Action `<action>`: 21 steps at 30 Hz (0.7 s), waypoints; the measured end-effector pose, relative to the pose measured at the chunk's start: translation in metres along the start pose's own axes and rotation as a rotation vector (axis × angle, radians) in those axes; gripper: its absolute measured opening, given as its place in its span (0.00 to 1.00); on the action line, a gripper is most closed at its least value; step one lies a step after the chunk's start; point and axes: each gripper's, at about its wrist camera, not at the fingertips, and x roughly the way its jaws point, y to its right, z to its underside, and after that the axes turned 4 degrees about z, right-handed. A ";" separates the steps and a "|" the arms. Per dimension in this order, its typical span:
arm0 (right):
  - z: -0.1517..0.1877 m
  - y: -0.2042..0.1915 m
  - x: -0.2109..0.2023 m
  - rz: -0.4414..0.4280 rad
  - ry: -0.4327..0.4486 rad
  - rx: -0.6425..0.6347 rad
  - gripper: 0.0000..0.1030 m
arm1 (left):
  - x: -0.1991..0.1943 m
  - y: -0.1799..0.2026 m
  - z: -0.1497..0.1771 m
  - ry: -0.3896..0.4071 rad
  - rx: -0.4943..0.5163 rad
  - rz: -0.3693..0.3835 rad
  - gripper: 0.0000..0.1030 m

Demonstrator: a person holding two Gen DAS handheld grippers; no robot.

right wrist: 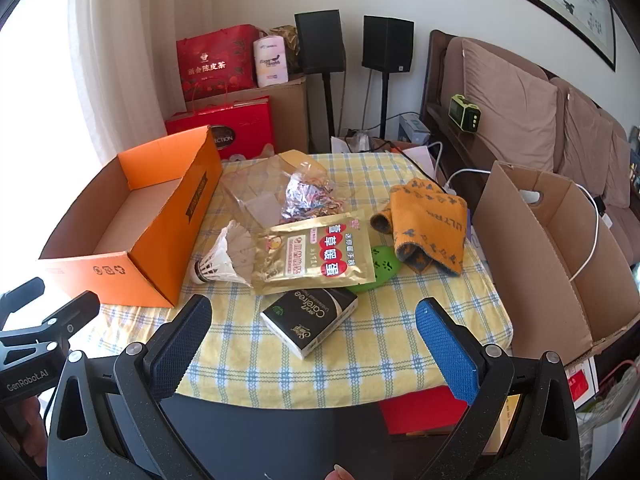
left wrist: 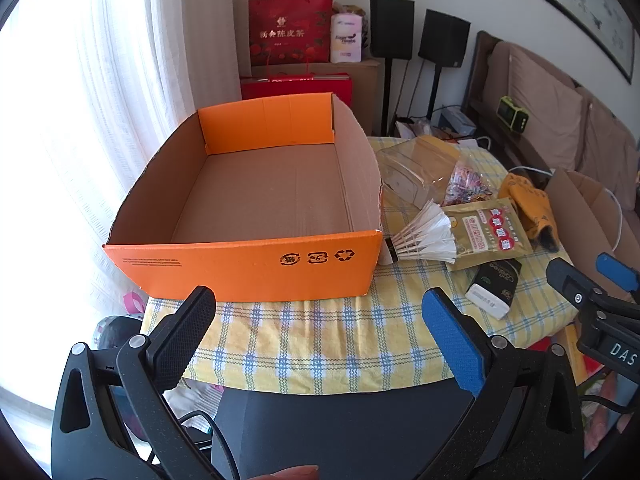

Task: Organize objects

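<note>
yellow checked cloth (left wrist: 320,344) covers the table; left wrist view: the left gripper (left wrist: 320,320) gapes wide, holding nothing, before an empty orange corrugated cardboard box (left wrist: 248,264). right wrist view: the right gripper (right wrist: 314,330) gapes wide too, above a black tissue pack (right wrist: 310,318), a glossy gold foil pouch (right wrist: 316,254), a white feathered shuttlecock (right wrist: 224,260) and a folded orange towel (right wrist: 428,228).
</note>
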 end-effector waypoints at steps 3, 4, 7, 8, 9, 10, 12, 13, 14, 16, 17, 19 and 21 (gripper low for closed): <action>0.000 0.001 0.001 0.001 -0.002 0.003 1.00 | 0.001 0.001 0.001 -0.005 0.003 0.006 1.00; 0.000 0.002 0.001 0.002 -0.003 0.005 1.00 | 0.003 0.001 0.001 -0.006 0.005 0.007 1.00; 0.001 0.004 0.003 0.003 -0.006 0.012 1.00 | 0.004 0.002 0.001 -0.010 0.011 0.007 1.00; 0.001 0.005 0.003 0.004 -0.007 0.015 1.00 | 0.005 0.002 0.002 -0.011 0.013 0.007 1.00; 0.001 0.006 0.004 0.004 -0.009 0.017 1.00 | 0.005 0.002 0.002 -0.011 0.016 0.008 1.00; 0.001 0.007 0.004 0.004 -0.010 0.019 1.00 | 0.005 0.002 0.001 -0.009 0.020 0.010 1.00; 0.000 0.011 0.005 0.011 -0.009 0.021 1.00 | 0.005 0.003 0.001 -0.003 0.028 0.020 1.00; 0.000 0.014 0.005 0.018 -0.006 0.025 1.00 | 0.005 0.003 0.001 0.001 0.032 0.029 1.00; -0.001 0.017 0.005 0.021 -0.004 0.029 1.00 | 0.005 0.003 0.000 0.005 0.034 0.042 1.00; -0.003 0.025 0.005 0.012 0.002 0.037 1.00 | 0.005 0.002 -0.001 0.010 0.039 0.080 1.00; -0.003 0.029 0.004 0.005 0.006 0.041 1.00 | 0.005 0.002 -0.001 0.012 0.040 0.097 1.00; -0.004 0.038 0.004 0.006 0.011 0.058 1.00 | 0.005 0.003 -0.001 0.022 0.042 0.124 1.00; -0.005 0.047 0.005 0.019 0.012 0.076 1.00 | 0.005 0.005 -0.001 0.030 0.045 0.131 1.00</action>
